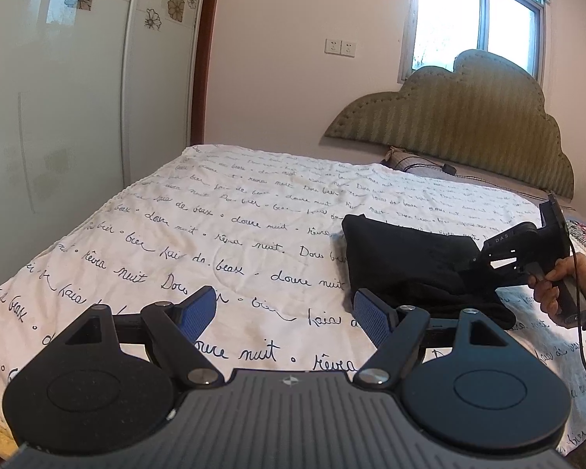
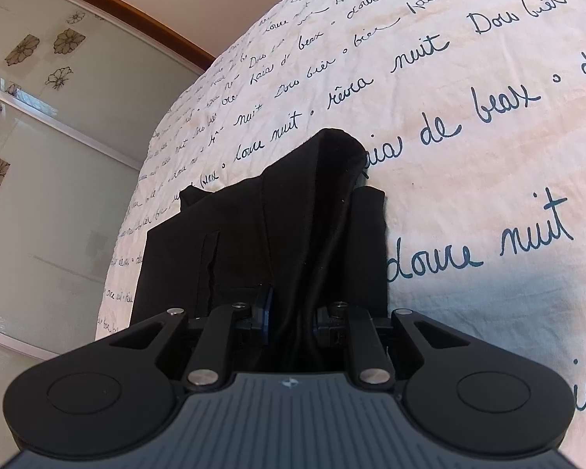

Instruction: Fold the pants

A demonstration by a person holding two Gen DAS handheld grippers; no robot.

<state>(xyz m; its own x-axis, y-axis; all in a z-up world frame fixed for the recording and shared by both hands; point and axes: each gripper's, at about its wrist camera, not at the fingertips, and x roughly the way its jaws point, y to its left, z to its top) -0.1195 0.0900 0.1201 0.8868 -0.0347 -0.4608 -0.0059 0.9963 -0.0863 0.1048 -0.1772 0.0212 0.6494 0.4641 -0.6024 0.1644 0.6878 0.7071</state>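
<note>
The black pants [image 1: 410,265] lie as a folded bundle on the white quilt with script lettering [image 1: 234,234], right of centre in the left wrist view. My left gripper [image 1: 285,312] is open and empty, held above the quilt just left of the bundle's near edge. My right gripper [image 2: 291,314] is shut on a bunch of the pants [image 2: 293,215], with black cloth pinched between its blue pads. In the left wrist view the right gripper [image 1: 472,264] enters from the right and holds the bundle's right side, which is lifted.
The quilt covers a bed with a green padded headboard [image 1: 468,125] at the back right. A wardrobe with flower-patterned doors [image 1: 58,97] stands along the left. A window [image 1: 480,15] is above the headboard. A small pillow [image 1: 414,162] lies by the headboard.
</note>
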